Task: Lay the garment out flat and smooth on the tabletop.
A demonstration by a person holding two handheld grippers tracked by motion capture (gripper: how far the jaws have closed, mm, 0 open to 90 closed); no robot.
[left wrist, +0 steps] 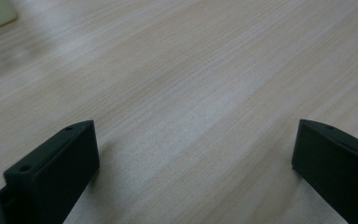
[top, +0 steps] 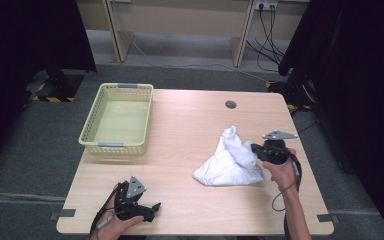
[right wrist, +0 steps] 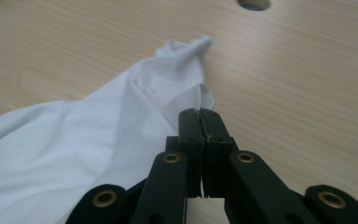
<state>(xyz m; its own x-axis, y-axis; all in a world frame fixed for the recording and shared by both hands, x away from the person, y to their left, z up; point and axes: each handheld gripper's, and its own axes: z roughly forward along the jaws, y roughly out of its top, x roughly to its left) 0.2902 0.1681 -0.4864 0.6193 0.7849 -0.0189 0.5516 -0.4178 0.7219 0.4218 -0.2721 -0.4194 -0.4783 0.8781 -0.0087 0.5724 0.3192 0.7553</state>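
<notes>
A light wooden table [top: 190,125] (with a round cable hole [top: 230,104] near its far edge) carries a pale yellow basket [top: 117,119] at its far left and a crumpled white cloth [top: 228,160] toward the right.

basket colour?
Pale yellow-green basket, perforated walls; clearest in the high view.

The left gripper [top: 152,207] lies low at the lower left of the high view, its hand [top: 117,222] cupped around the body from the bottom edge; its black fingers [left wrist: 56,172] stand wide apart. The right gripper [top: 254,148] sits at the middle right, held by the right hand [top: 281,172], forearm rising from the lower right. Its fingers [right wrist: 190,140] are pressed together, pinching a fold of white cloth [right wrist: 98,135].
</notes>
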